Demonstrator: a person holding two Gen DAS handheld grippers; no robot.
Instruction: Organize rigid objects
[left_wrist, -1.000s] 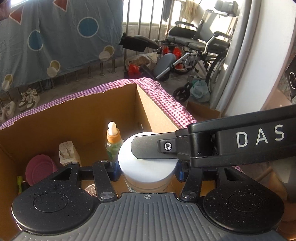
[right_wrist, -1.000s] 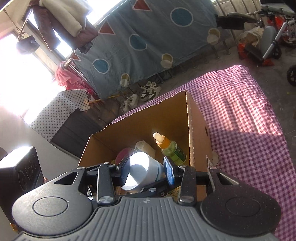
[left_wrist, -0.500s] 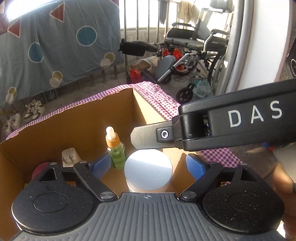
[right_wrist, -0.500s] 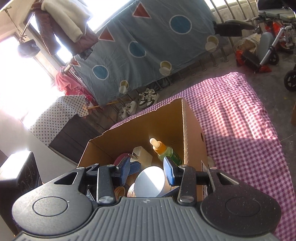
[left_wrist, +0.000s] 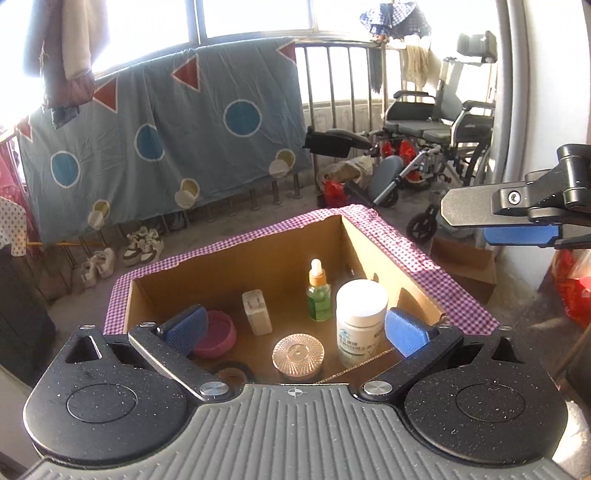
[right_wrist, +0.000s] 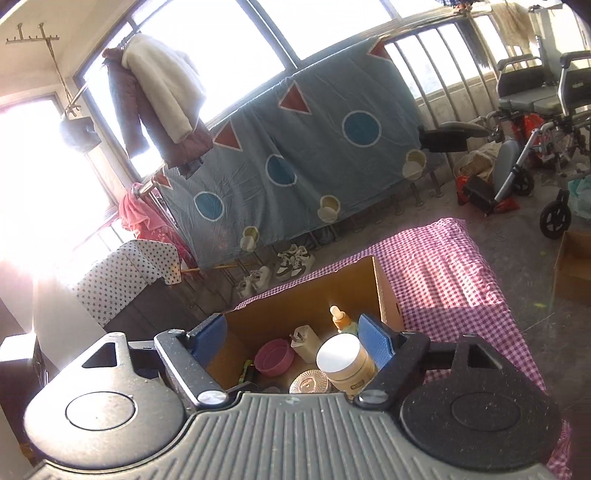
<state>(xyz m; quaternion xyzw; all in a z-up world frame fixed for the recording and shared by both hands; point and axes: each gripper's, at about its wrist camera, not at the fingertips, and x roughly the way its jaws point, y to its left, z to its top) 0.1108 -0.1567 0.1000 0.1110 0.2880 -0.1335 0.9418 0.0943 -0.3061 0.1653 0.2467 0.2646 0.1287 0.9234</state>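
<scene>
- White-lidded jar (left_wrist: 361, 318) is standing upright in the cardboard box (left_wrist: 258, 258), right-hand side, pretty close to the near wall.
- Left gripper (left_wrist: 295, 330) is spread wide and holding nothing; its jaws have just been opening, and the jar sits clear of both blue pads.
- Right gripper (right_wrist: 291, 334) is also wide and empty; jaws have just been opening there too, jar below them and untouched.
- Ribbed glass lid (left_wrist: 298, 353) lies just left of the jar, pink bowl (left_wrist: 216, 334) further left.
- Behind those: a white charger plug (left_wrist: 257, 312) and a green dropper bottle (left_wrist: 318, 295), both upright.
- Box sits on a pink checked cloth (right_wrist: 443, 266).
- Way back there's a blue sheet (left_wrist: 166, 147) on a railing and a wheelchair (left_wrist: 439, 129).
</scene>
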